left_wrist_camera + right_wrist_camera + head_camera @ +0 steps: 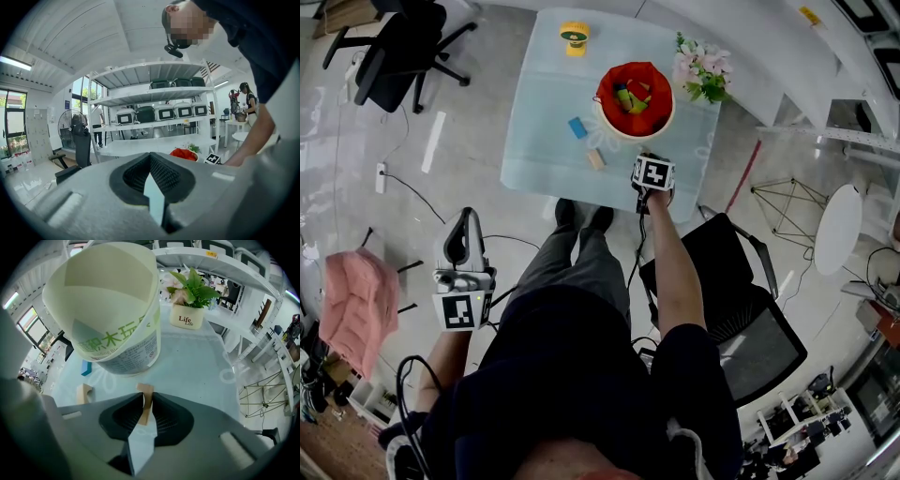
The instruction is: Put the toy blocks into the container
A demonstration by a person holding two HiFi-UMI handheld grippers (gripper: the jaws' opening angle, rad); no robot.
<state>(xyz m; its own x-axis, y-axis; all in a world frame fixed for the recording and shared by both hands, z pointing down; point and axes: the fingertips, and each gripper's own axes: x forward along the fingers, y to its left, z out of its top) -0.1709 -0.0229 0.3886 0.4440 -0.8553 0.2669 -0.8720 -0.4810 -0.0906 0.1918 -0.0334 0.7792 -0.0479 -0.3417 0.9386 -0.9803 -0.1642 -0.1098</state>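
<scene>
A pale glass-topped table (544, 141) stands in front of the seated person, with a black office chair (398, 52) beyond its far left corner and a second black chair (755, 323) close at the person's right. On the far right part of the table sits the container (664, 120), a cream tub with a red lining, upright and open at the top; several coloured toy blocks (630, 97) already lie inside it. A potted plant (701, 70) with pink flowers stands just right of the container, and a small yellow object (574, 37) stands at the far edge. The left gripper (467, 217) is held off the table, low at the person's left side and well apart from the blocks; its jaws are together with nothing between them. The right gripper (652, 174) points steeply down at the near right edge of the table, just on the near side of the container, and its jaws are clamped on a thin wooden block (145, 391), whose upper end stands out above the pads; whether the block rests on the table or is lifted cannot be told. Two blocks lie loose on the table left of the container: a blue block (577, 127), and nearer, a notched wooden block (596, 159), near the right gripper on its left.
</scene>
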